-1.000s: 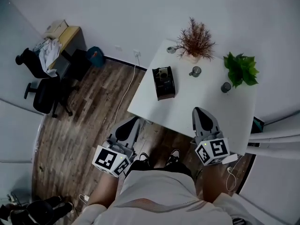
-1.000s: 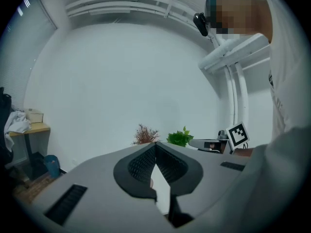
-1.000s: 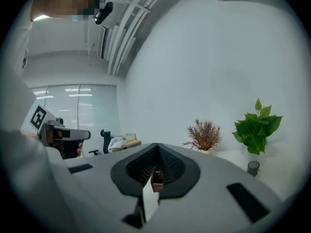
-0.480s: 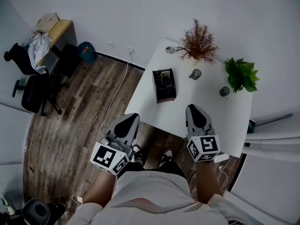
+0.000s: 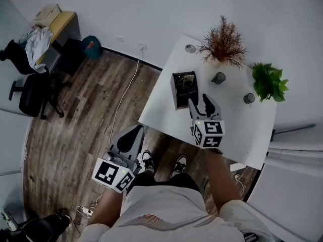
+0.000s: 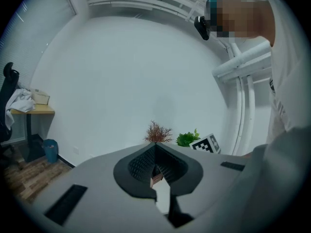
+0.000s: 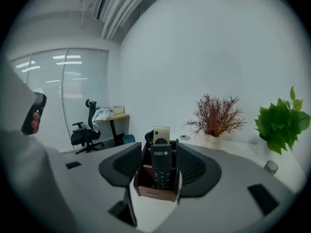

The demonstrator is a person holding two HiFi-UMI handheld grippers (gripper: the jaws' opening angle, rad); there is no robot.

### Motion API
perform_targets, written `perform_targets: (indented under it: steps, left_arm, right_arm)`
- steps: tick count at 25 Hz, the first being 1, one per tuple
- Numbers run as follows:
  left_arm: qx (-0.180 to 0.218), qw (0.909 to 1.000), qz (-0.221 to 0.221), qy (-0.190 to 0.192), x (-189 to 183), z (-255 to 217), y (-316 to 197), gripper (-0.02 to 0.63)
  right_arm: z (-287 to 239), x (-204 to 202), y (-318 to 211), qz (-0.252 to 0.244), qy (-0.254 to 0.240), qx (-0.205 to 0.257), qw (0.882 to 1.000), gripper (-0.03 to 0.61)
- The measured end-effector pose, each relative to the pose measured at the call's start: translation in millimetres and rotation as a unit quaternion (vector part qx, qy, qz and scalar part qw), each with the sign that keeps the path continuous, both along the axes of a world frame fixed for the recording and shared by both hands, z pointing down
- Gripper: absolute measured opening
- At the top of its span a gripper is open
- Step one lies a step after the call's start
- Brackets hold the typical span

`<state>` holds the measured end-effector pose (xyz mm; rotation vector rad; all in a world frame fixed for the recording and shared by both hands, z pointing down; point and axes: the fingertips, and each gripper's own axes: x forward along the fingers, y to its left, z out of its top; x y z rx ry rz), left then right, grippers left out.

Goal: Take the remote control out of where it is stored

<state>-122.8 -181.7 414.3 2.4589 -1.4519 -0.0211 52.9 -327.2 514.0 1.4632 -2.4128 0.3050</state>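
Note:
A black remote control stands upright in a brown wooden holder on the white table, with a cream device behind it. In the head view the holder sits near the table's left edge. My right gripper hovers over the table just short of the holder. Its jaws have just been opening and now stand open, with nothing touching the pads. My left gripper is shut with nothing in it and hangs over the wooden floor beside the table's near-left corner. Its jaws meet at the tips.
On the table's far side stand a dried plant, a green plant, two small dark cups and a small round dish. A cable trails over the floor. An office chair and a desk stand at the far left.
My right gripper has moved forward over the table towards the holder and its jaws have opened. My left gripper has slid a little back and to the left, staying shut.

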Motion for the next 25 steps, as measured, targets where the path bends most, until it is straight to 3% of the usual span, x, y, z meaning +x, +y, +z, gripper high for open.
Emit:
perform_targets:
  steps: [8, 15, 20, 25]
  left_arm:
    - [-0.027, 0.9995, -0.014, -0.003, -20, 21, 0, 0.009]
    - [-0.035, 0.9991, -0.022, -0.008, -26, 27, -1, 0.009]
    - [-0.032, 0.9993, -0.017, -0.006, -21, 25, -3, 0.009]
    - [-0.016, 0.9999, 0.001, -0.004, -2, 13, -8, 0.009]
  right_arm:
    - [48, -11, -30, 0.015, 0.013, -0.033, 0.999, 0.221]
    - [56, -11, -34, 0.023, 0.008, -0.033, 0.999, 0.202]
    - [16, -13, -23, 0.012, -0.007, 0.022, 1.0, 0.188]
    - [-47, 5, -7, 0.01, -0.054, 0.071, 0.996, 0.187]
